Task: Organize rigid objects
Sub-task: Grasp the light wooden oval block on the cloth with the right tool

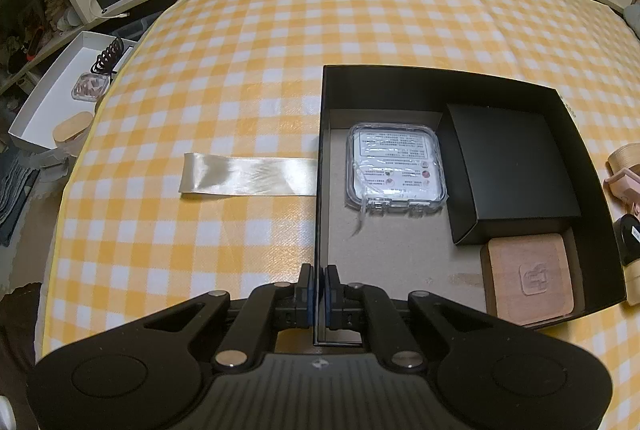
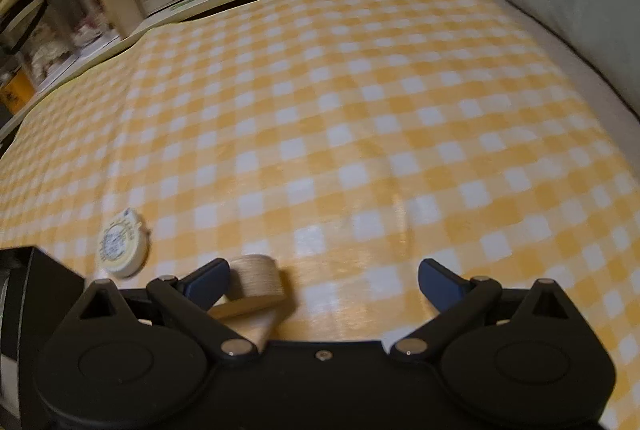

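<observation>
Three cases (image 1: 396,165) in black box (image 1: 440,79)

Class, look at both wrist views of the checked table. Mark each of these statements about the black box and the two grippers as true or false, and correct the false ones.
1. The left gripper is shut on the wall of the black box. True.
2. The box is empty. False: it holds a clear plastic case, a smaller black box and a wooden block.
3. The right gripper is open with nothing between its fingers. True.
4. The ribbon lies inside the box. False: it lies on the tablecloth, beside the box's left wall.
5. The round white tin is held by the right gripper. False: it rests on the cloth, apart from the gripper.
</observation>
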Demonstrator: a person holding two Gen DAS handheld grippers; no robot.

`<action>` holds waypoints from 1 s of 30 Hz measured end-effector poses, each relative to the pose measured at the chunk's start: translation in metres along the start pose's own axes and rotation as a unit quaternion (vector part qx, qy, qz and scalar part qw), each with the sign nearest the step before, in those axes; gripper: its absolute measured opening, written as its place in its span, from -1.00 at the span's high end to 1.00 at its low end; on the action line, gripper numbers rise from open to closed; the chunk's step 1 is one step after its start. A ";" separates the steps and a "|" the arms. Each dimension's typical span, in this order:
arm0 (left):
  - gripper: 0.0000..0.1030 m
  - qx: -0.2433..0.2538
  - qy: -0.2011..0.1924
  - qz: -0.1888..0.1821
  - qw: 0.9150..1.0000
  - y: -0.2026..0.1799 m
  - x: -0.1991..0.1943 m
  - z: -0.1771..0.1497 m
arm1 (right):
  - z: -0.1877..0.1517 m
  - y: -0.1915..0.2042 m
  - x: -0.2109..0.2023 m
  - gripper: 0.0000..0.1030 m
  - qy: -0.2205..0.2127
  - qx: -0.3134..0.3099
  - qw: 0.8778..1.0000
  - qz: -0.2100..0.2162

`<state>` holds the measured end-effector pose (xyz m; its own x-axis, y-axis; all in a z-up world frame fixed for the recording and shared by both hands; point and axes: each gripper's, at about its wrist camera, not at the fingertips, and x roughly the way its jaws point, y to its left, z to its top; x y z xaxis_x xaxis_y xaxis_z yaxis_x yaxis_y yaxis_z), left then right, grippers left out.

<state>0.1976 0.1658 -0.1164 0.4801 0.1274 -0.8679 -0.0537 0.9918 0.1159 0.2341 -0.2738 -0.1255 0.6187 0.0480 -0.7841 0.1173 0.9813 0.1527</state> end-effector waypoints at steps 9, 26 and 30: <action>0.89 0.005 0.000 0.003 1.000 0.000 0.000 0.000 | 0.002 0.023 0.000 -0.98 0.007 -0.003 0.999 0.042; 0.89 0.007 0.000 0.004 1.000 -0.002 -0.001 -0.001 | -0.008 0.057 0.013 -0.72 0.038 -0.069 0.996 0.046; 0.89 0.006 0.000 0.003 1.000 -0.001 -0.001 0.000 | -0.007 0.058 0.011 -0.71 0.043 -0.078 0.995 0.045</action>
<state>0.1972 0.1646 -0.1160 0.4797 0.1333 -0.8673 -0.0452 0.9908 0.1273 0.2422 -0.2148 -0.1296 0.5520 0.1458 -0.8210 -0.0613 0.9890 0.1345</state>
